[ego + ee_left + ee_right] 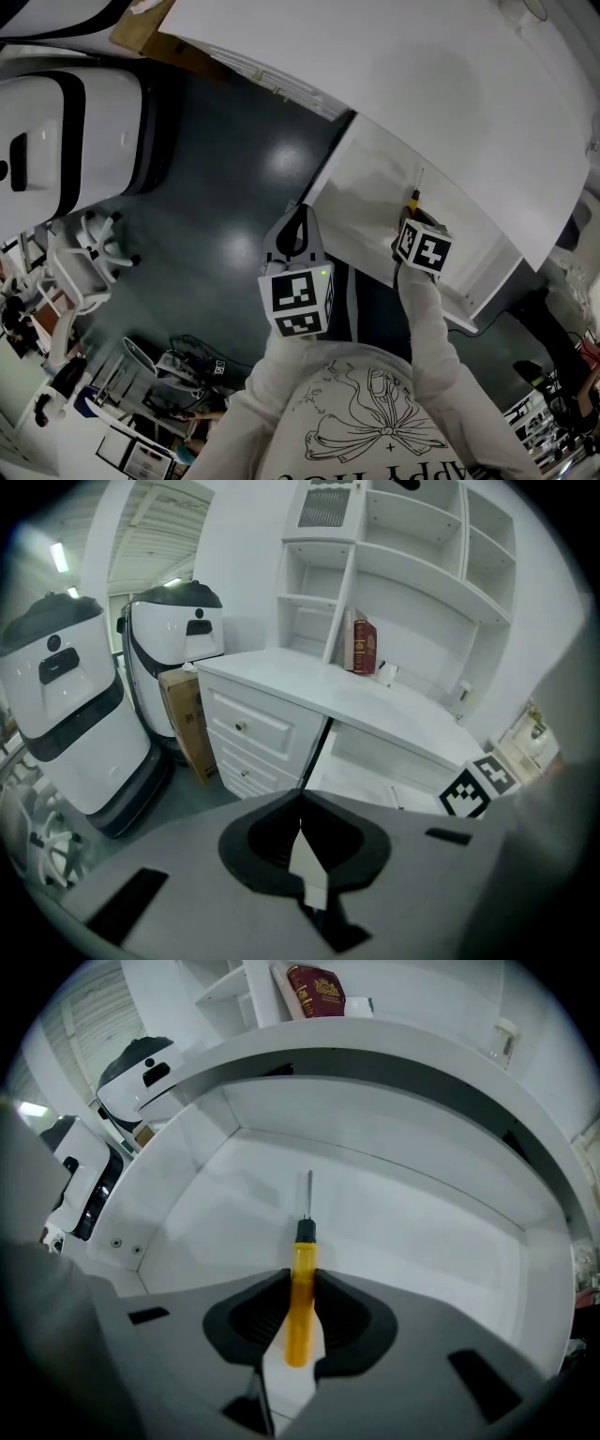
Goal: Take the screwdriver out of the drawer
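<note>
A screwdriver (300, 1309) with a yellow handle, black collar and thin metal shaft lies in the open white drawer (422, 1232). My right gripper (301, 1281) points steeply down into the drawer, and its dark jaws are shut on the yellow handle, touching it on both sides. In the head view the screwdriver (413, 198) pokes out just beyond my right gripper (412, 217) over the drawer (366, 183). My left gripper (298, 214) hangs by the drawer's left front corner, outside it. In its own view the left gripper (300, 797) is shut with nothing in it.
The white desk top (403, 75) overhangs the drawer's back. A stack of closed drawers (248, 733) and a cardboard box (186, 719) stand left of it, with white machines (66, 112) beyond. Shelves above the desk hold a red book (364, 646). White chairs (84, 267) stand on the dark floor.
</note>
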{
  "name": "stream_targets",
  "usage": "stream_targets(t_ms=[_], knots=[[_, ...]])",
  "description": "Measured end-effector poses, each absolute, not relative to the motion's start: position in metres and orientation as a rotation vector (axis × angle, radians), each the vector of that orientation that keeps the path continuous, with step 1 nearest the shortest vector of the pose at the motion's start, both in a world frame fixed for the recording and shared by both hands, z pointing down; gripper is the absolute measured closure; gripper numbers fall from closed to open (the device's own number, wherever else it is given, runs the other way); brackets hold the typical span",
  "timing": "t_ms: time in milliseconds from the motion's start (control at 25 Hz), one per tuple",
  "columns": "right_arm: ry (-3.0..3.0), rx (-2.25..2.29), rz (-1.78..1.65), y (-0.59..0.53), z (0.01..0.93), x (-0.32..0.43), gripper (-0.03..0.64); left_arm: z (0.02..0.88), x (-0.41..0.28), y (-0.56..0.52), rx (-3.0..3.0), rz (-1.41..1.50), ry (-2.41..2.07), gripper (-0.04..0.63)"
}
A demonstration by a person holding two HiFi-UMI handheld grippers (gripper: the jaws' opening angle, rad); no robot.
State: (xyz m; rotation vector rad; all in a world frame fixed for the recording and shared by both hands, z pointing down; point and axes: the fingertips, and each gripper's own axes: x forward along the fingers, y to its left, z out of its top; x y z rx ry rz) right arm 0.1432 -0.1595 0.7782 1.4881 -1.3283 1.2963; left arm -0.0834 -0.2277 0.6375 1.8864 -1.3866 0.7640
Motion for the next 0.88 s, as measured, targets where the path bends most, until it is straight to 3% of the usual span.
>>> stream_targets(t_ms=[440,880], knots=[[-1.416,1.427,1.165,-0.157,0.757,0.144,0.543,0.623,-0.080,-0.222,1.907,0.736,-1.412,0.589],[-1.620,1.401,1.029,-0.170,0.675,0.128,0.543,0.576,-0.070,-0.224,1.962,0.646,-1.464,0.589]])
